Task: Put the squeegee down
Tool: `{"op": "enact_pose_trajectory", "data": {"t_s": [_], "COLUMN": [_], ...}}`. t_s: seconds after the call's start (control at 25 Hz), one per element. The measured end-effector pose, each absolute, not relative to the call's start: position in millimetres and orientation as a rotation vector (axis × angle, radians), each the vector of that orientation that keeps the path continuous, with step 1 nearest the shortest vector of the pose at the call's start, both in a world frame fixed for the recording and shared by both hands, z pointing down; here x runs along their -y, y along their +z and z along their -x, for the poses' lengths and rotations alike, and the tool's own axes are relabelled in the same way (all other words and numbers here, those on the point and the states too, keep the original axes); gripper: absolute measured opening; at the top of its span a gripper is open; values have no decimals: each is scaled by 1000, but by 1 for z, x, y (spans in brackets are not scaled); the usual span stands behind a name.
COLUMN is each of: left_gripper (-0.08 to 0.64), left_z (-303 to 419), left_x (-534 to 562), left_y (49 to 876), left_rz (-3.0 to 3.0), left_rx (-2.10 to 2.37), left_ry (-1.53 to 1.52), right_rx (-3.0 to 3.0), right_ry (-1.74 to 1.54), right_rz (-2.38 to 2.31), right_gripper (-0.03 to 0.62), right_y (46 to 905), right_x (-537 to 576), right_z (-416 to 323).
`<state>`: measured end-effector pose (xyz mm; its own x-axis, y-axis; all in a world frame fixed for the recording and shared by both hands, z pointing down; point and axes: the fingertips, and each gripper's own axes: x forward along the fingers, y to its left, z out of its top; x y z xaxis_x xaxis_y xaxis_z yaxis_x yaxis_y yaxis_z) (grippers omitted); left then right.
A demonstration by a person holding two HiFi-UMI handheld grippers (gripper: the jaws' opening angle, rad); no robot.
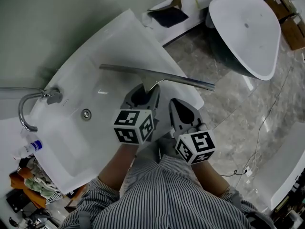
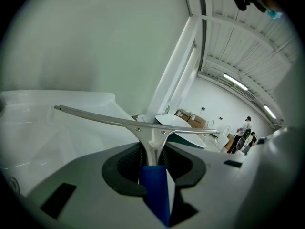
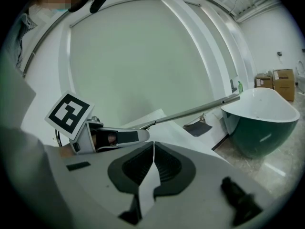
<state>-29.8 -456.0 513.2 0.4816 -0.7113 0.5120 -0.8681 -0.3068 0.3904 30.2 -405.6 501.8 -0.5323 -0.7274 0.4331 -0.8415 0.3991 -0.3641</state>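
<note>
We log the left hand-held gripper [image 2: 152, 159] clamped on the squeegee [image 1: 157, 76] handle, blade over the washbasin [image 1: 62, 128] edge; right hand-held gripper [image 3: 151, 151] closed, empty. Release here looks risky — overhanging blade could tip floorward.

Pale green wall [image 1: 43, 23] behind white basin [image 1: 66, 147] w/ chrome tap [image 1: 26, 111]; grey marble floor [image 1: 238, 109] beside basin, green-sided tub [image 1: 245, 32] beyond, prob. cardboard boxes [image 1: 288, 18] past it; strip lights [image 2: 233, 81] overhead
</note>
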Motion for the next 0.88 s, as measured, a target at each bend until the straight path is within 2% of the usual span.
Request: {"op": "enact_pose_trajectory", "data": {"t_s": [0.88], "left_gripper": [130], "left_z": [31], "left_x": [476], "left_y": [566], "left_rz": [-2038], "left_rx": [1272], "left_ry": [398], "right_rx": [2415], "right_ry": [888], "right_rz": [-1399], "right_gripper": [17], "right_y": [537], "right_x": [415], "right_z": [-33]}}
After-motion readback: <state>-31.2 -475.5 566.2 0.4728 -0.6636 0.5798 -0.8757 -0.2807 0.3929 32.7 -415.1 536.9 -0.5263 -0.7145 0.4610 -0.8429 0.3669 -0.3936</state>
